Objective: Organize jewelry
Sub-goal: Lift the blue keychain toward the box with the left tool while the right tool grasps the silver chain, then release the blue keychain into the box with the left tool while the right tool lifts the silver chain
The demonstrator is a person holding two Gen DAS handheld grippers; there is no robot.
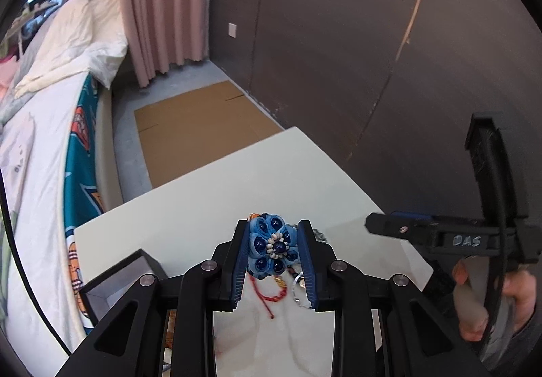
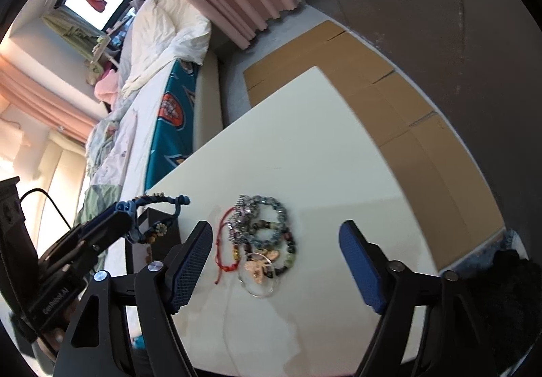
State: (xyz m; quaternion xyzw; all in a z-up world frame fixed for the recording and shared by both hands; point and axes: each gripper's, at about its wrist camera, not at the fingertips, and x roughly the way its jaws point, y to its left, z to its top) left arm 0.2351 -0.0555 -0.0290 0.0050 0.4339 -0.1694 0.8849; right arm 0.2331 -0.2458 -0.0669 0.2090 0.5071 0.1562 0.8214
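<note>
White table (image 2: 305, 140), left gripper (image 1: 272, 255) jaws clamping blue flower bracelet (image 1: 271, 250), flower facing camera, right gripper (image 2: 274, 262) jaws wide

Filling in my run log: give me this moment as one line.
left hand-held gripper: shut on blue bracelet, lifted | right hand-held gripper: open over jewelry pile | box: open | table

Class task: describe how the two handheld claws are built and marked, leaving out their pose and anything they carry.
Both tools are black plastic linkages with silver pivot pins and blue, cross-textured pads. The left claw has a black cable running to its body and white printed lettering, seen from the right wrist view. The right claw carries handwritten "DAS" on its body and a black cable, seen from the left wrist view. A dark grey sleeve shows at the right hand.
</note>
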